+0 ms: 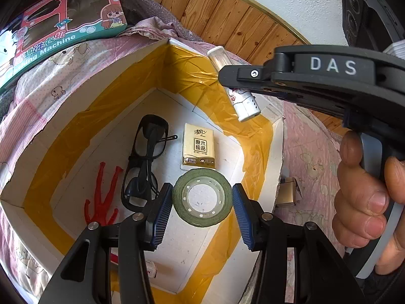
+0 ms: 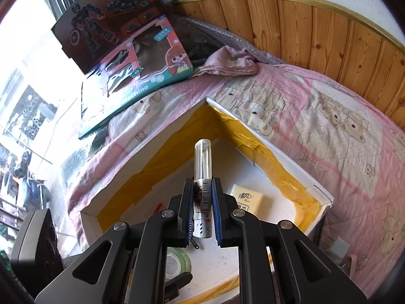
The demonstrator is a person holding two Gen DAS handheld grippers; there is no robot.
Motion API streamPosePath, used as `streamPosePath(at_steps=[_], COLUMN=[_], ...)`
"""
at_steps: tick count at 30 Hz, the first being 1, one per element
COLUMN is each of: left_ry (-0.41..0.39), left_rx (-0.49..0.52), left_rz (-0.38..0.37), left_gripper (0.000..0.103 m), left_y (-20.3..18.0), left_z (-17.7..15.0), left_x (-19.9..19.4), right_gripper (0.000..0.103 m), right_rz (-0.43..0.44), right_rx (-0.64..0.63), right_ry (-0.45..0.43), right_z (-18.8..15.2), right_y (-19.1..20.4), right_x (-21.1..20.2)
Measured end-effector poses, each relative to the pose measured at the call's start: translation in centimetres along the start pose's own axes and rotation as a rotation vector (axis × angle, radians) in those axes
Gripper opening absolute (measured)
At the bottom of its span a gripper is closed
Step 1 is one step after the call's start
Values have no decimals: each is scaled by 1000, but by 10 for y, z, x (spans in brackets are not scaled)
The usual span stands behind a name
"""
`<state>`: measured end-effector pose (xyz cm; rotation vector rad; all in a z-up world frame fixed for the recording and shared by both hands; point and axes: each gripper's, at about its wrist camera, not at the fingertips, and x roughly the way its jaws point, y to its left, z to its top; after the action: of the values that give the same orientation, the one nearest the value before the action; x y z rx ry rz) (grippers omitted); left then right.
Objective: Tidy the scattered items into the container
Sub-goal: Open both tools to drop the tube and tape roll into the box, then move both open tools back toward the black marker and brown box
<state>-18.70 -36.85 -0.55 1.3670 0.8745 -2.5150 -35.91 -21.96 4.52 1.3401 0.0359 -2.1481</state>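
Holding a small spray bottle [image 2: 202, 192] clamped over the foam box [image 1: 277, 136], the right gripper [image 2: 202, 210] nears release. Glasses [image 1: 145, 157], tissue pack [image 1: 198, 147] and tape roll [image 1: 202, 197] (between the left gripper's [image 1: 200, 215] spread jaws) lie inside — a lighter-like item [image 1: 286, 192] remains outside.

1. Container [image 1: 277, 141] sits on the bedspread [image 2: 329, 136], one corner toward the wall panelling [image 2: 316, 30].
2. In the container, left wrist view: glasses [image 1: 144, 159] left of the tissue pack [image 1: 198, 147]; tape roll [image 1: 202, 197] just in front of the pack, between the left gripper [image 1: 200, 214] fingers, apart from both.
3. Clip-like item [image 1: 102, 195] left of the glasses; identity unclear.
4. Tube [image 2: 202, 190] held in the right gripper [image 2: 202, 215], above the container interior, tissue pack to its right.
5. Two toy boxes [image 2: 136, 71] behind the container, far left.
6. Small object [image 1: 287, 192] on the bedspread, just outside the right wall.
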Motion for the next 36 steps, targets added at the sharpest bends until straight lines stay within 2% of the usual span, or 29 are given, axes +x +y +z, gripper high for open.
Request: streamPosePath(at_steps=[7,10,20,23,24,29,36], left_ry=[37,61,126,152,155,137,103], left_rx=[-63,-102,-107,-104,-99,-75,-49], left_rz=[22,4,-49,-54,-61,-49,-27], left_gripper=[49,49,50,50,50,51,51], left_y=[11,18,17,17,17,17,21], left_z=[3,6,10,9,8,6,-4], left_x=[17,24,39,43,43,34,11], right_gripper=[14,14,15,18,22,23,23], right_rz=[-15,-25,-76,-103,-107,-116,-72], right_rx=[-83,-116,-184,-187,-183,-149,-77], right_ry=[52,67,119,113,111,78,24], right_z=[12,18,31,31,30,25,16], right_y=[4,5,-1,-5,-7,-14,-21], right_x=[27,36,64,68,68,54,19])
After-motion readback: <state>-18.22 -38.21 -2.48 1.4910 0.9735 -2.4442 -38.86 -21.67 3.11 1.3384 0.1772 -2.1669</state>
